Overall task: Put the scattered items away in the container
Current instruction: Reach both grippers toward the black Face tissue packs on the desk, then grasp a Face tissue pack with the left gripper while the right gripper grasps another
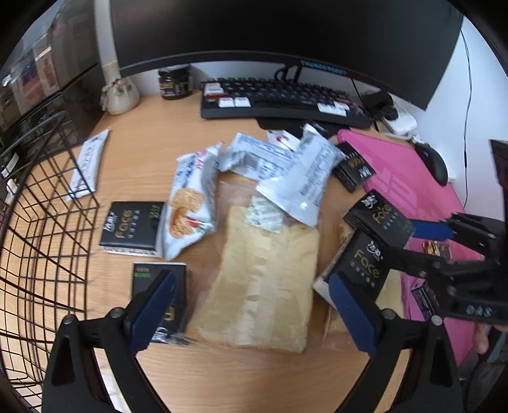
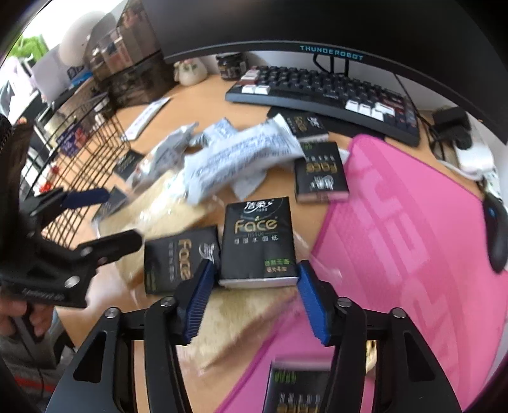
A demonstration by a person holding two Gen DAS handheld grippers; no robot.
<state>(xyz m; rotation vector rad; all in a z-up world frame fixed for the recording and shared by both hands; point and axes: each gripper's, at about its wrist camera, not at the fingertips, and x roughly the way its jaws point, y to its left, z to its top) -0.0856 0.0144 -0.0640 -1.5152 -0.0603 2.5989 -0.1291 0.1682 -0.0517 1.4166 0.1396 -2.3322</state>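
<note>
Your right gripper (image 2: 252, 298) reaches low over the bench (image 1: 143, 152), angled forward toward the keyboard (image 2: 324, 87). Its blue fingers (image 2: 198, 301) stand wide apart on either side of the near end of a black Face tissue pack (image 2: 257, 241); whether the pads touch it is unclear. That pack rests on the bagged bread (image 2: 235, 314), with a second tissue pack (image 2: 177, 259) just beside it at 9 o'clock and a third (image 2: 320, 173) at 1 o'clock by the pink mat (image 2: 412, 241).

Your left gripper (image 1: 250, 308) hovers over the same bread bag (image 1: 263, 279), pointing toward the monitor (image 1: 270, 28). Its fingers (image 1: 152, 309) are spread wide and hold nothing; the left one hangs over a tissue pack (image 1: 177, 276). The wire basket (image 1: 41, 203) sits at 9 o'clock of the left gripper, and white snack packets (image 1: 190, 203) lie scattered at 12 o'clock
</note>
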